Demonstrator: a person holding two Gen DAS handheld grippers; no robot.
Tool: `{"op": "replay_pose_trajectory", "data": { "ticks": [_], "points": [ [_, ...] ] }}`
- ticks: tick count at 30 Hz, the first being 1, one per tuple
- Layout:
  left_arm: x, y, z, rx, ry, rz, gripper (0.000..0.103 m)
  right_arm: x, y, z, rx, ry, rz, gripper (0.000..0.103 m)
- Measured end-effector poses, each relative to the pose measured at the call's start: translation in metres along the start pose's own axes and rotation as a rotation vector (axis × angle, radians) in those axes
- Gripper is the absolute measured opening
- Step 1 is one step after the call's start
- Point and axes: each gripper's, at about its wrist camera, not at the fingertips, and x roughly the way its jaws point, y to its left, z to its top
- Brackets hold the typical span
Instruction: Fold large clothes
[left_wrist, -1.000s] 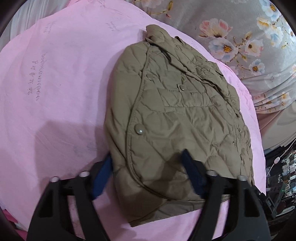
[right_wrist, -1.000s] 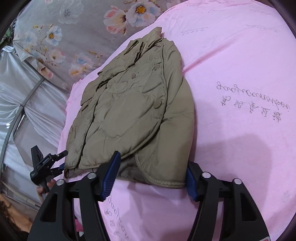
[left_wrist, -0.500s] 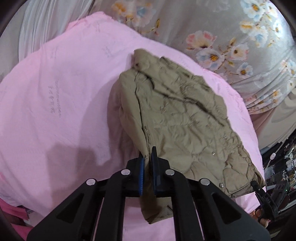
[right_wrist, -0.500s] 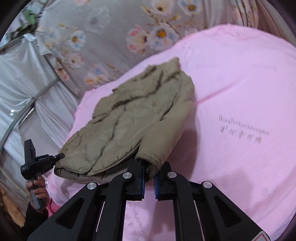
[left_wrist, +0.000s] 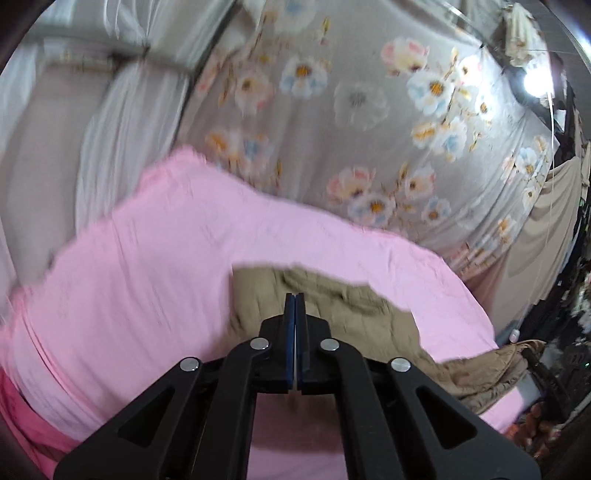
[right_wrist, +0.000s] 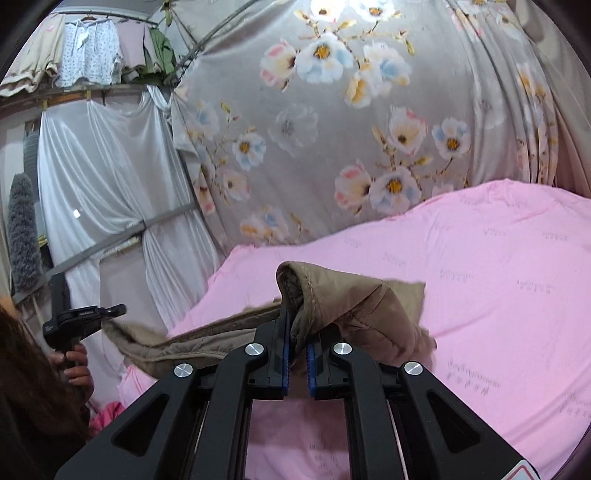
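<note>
Because we mean to fold it over, our right gripper (right_wrist: 296, 345) clamps the jacket's (right_wrist: 347, 302) hem above the pink sheet (right_wrist: 498, 280) (left gripper (left_wrist: 295, 332) fully closed, its hold unclear).

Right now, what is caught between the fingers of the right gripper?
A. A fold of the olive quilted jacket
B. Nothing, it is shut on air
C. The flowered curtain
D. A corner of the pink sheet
A. In the right wrist view, the right gripper is shut on a bunched edge of the olive quilted jacket, which rises from the pink sheet into the gripper.
</note>
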Motion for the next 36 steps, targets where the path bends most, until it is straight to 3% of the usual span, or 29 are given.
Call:
{"op": "replay_pose_trajectory", "data": {
  "ticks": [3,4,7,10,13,15,17,19,23,30,34,36],
  "points": [
    [0.016,-0.011,0.018,0.055,-0.031,0.045,0.0,0.035,-0.003,0.005,0.006,0.024,-0.01,0.006],
    [0.033,-0.011,0.02,0.055,0.008,0.066,0.0,0.044,-0.003,0.003,0.007,0.041,-0.021,0.006],
    [0.059,-0.003,0.004,0.009,0.119,0.013,0.0,0.058,-0.001,-0.001,0.013,0.068,-0.023,0.006],
    [0.064,0.003,-0.018,-0.002,0.183,0.009,0.0,0.057,0.005,0.007,-0.024,0.053,-0.055,0.006],
    [0.072,0.015,-0.038,-0.063,0.311,-0.033,0.001,0.057,0.004,0.013,-0.032,0.045,-0.064,0.006],
    [0.069,0.021,-0.051,-0.083,0.379,-0.041,0.01,0.057,0.003,0.012,-0.041,0.046,-0.081,0.006],
    [0.062,0.029,-0.065,-0.094,0.43,-0.017,0.045,0.056,0.005,0.009,-0.047,0.049,-0.088,0.006],
    [0.051,0.039,-0.077,-0.122,0.471,0.006,0.063,0.054,0.007,0.007,-0.05,0.048,-0.089,0.006],
    [0.038,0.06,-0.101,-0.272,0.584,-0.046,0.081,0.051,0.011,0.004,-0.058,0.044,-0.097,0.006],
    [0.05,0.07,-0.168,-0.528,0.837,-0.211,0.081,0.043,0.015,0.0,-0.061,0.04,-0.102,0.006],
    [0.059,0.061,-0.185,-0.625,0.881,-0.317,0.081,0.041,0.015,-0.001,-0.063,0.039,-0.106,0.006],
    [0.059,0.06,-0.182,-0.629,0.853,-0.341,0.064,0.038,0.015,-0.001,-0.065,0.035,-0.11,0.006]
  ]
}}
